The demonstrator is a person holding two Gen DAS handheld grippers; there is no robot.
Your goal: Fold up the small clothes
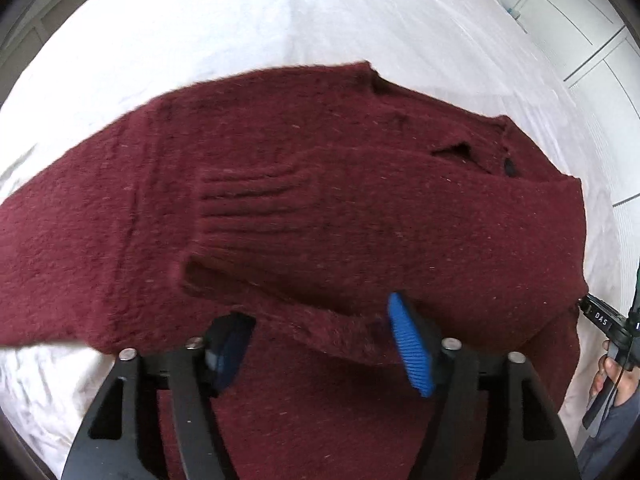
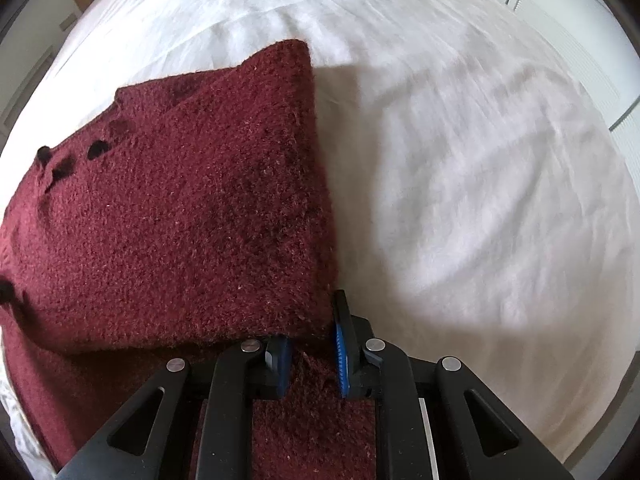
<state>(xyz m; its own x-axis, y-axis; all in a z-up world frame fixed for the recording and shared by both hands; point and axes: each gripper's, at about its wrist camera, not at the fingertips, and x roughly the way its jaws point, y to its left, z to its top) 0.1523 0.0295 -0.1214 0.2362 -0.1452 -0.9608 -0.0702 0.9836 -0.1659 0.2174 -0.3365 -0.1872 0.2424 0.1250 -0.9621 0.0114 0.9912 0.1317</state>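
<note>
A dark red knitted sweater (image 1: 320, 184) lies on a bed with a white sheet (image 1: 280, 20). It fills most of the space in front of the left tool (image 1: 320, 340). One sleeve is folded across the body, and its ribbed cuff (image 1: 256, 204) lies just ahead of this tool. The left tool's blue pads (image 1: 412, 344) stand apart. A folded edge of the knit lies between them, but the pads do not press on it.

The right tool (image 2: 312, 360) has its pads close together and pinches a bunch of the sweater (image 2: 180, 208) at its near right edge. From this tool the folded cloth spreads forward and to the left, and a row of dark buttons (image 2: 98, 150) shows far to the left. To the right of this tool there is only sheet (image 2: 480, 160).

In the left wrist view, the right tool (image 1: 600, 316) appears at the far right, touching the sweater's edge, with a hand (image 1: 616, 376) behind it.
</note>
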